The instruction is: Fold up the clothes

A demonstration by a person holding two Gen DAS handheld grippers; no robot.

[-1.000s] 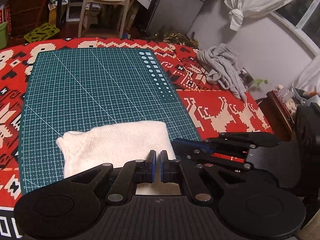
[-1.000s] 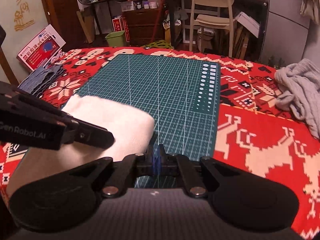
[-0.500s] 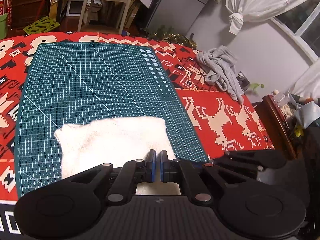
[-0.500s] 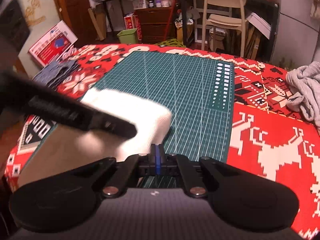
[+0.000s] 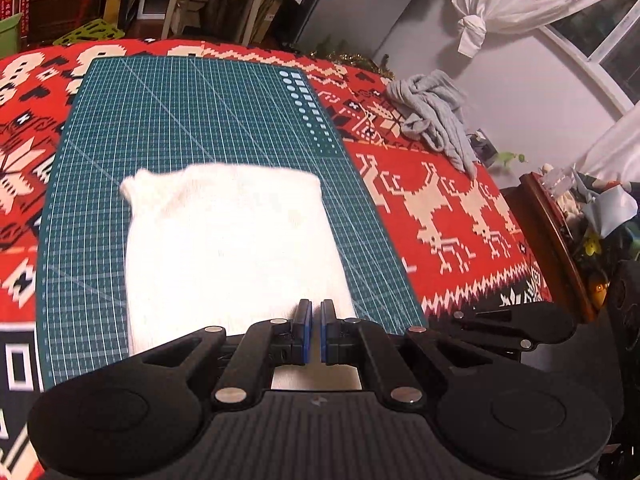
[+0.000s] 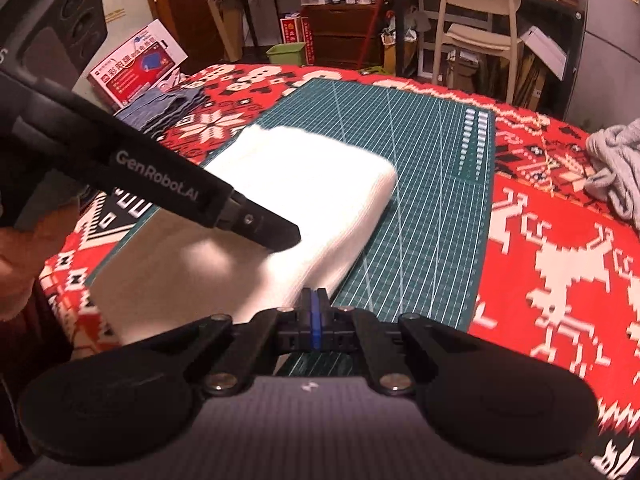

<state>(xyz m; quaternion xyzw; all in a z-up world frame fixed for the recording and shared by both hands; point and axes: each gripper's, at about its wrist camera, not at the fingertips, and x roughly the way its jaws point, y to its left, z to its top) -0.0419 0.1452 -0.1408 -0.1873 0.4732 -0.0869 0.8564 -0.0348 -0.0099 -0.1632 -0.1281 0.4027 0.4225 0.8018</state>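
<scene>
A mat (image 5: pixel 192 128) lies on a cloth (image 5: pixel 448 208) that covers the table. A folded garment (image 5: pixel 228 240) rests on the mat's near half, toward its right edge in the left wrist view. The left gripper (image 5: pixel 315 334) sits over the garment's near edge; the right gripper (image 6: pixel 316 320) is just beside the garment's near right corner. A crumpled garment (image 5: pixel 436 116) lies on the cloth, right of the mat, well apart. A chair (image 6: pixel 476 28) stands behind the table
</scene>
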